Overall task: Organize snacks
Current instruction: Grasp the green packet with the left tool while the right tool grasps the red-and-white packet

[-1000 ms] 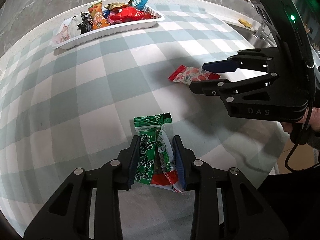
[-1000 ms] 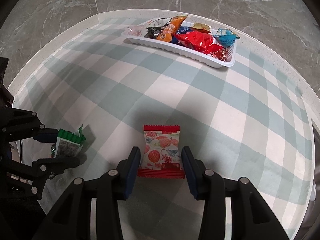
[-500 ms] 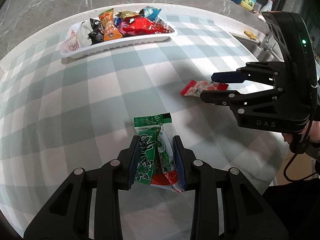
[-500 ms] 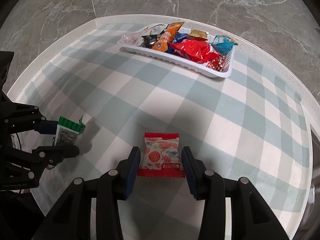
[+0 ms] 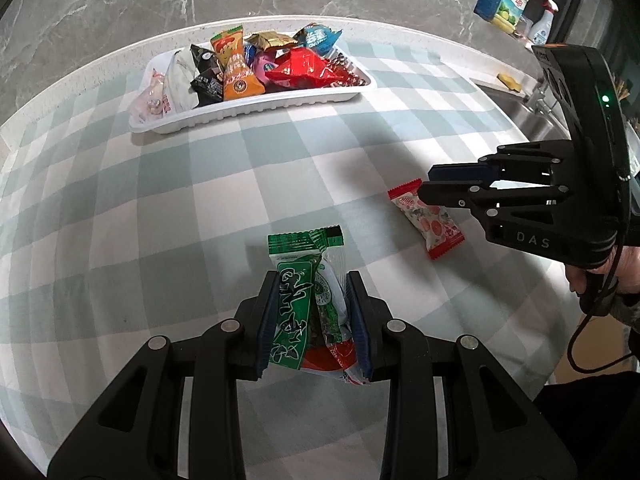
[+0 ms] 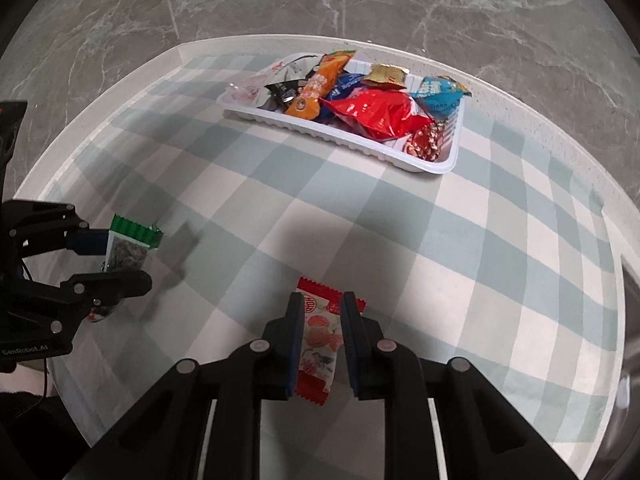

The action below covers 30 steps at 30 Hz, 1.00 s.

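A shallow, ribbed white plastic tray [image 5: 256, 110] at the far side of a checked tablecloth [image 5: 160, 208] holds a heap of crinkly foil snack packets. Nearer, the left gripper [image 5: 314, 316] clamps a glossy green packet [image 5: 298, 312]. The right gripper [image 6: 320, 340], its jaws having just closed, pinches a flat red-edged candy packet [image 6: 320, 344].

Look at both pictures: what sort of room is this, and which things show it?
Most likely a home kitchen. A sink with a tap sits past the checked tablecloth, cleaning bottles stand on the counter behind it, and a white tray of packaged snacks rests on the table.
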Each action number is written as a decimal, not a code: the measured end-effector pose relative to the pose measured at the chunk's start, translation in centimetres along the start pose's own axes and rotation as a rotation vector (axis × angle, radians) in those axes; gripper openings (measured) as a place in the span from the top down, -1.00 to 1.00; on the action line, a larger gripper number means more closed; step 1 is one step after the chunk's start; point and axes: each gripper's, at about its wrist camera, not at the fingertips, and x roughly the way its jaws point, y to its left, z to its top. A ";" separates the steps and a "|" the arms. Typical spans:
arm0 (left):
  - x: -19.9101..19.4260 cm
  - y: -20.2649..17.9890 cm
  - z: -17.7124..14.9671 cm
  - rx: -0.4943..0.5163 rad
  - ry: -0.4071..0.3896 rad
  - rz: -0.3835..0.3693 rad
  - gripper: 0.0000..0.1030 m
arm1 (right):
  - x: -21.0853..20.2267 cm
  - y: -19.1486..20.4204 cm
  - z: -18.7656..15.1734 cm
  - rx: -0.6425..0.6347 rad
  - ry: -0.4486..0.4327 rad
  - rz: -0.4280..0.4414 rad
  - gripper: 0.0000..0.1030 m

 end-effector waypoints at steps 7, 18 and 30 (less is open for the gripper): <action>0.7 0.3 -0.1 -0.011 0.016 -0.003 0.41 | 1.0 -0.4 -0.6 0.051 0.030 0.030 0.15; 1.0 0.6 0.0 -0.030 0.022 -0.012 0.41 | 2.3 0.9 -1.0 0.015 0.059 -0.020 -0.06; 1.0 0.8 0.0 -0.038 0.019 -0.022 0.41 | 1.3 0.1 -1.7 0.034 0.041 0.029 0.32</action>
